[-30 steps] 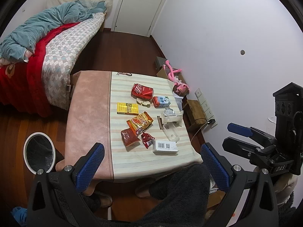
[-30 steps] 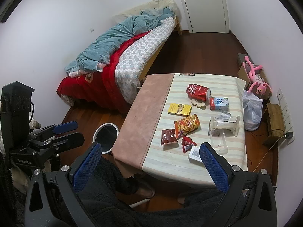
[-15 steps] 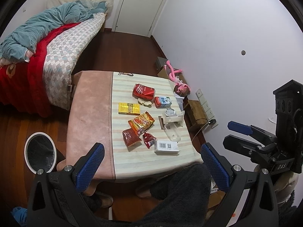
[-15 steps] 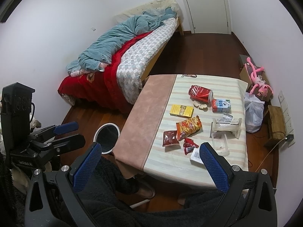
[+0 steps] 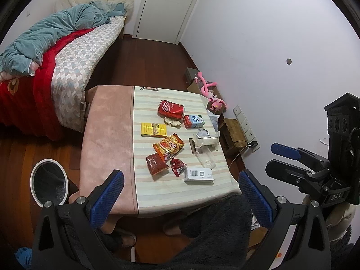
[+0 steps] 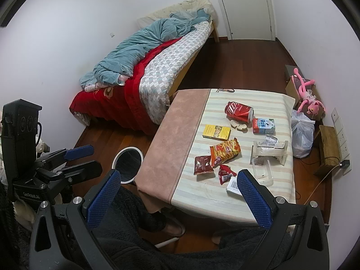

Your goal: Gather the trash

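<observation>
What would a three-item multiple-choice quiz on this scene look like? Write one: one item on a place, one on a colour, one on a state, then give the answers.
1. Where is the waste bin?
A. on the table
B. on the floor beside the table
C. on the bed

2. What colour is the drink can?
A. red
B. green
C. silver

3. How does the left gripper stand?
A. shut on a wrapper
B. shut on nothing
C. open and holding nothing

Answers:
1 B: the right wrist view shows the bin on the wooden floor next to the table, on the bed's side.
2 A: the can lying on its side on the striped cloth is red with white lettering.
3 C: the blue fingers are spread wide with nothing between them; the right gripper is the same.
</observation>
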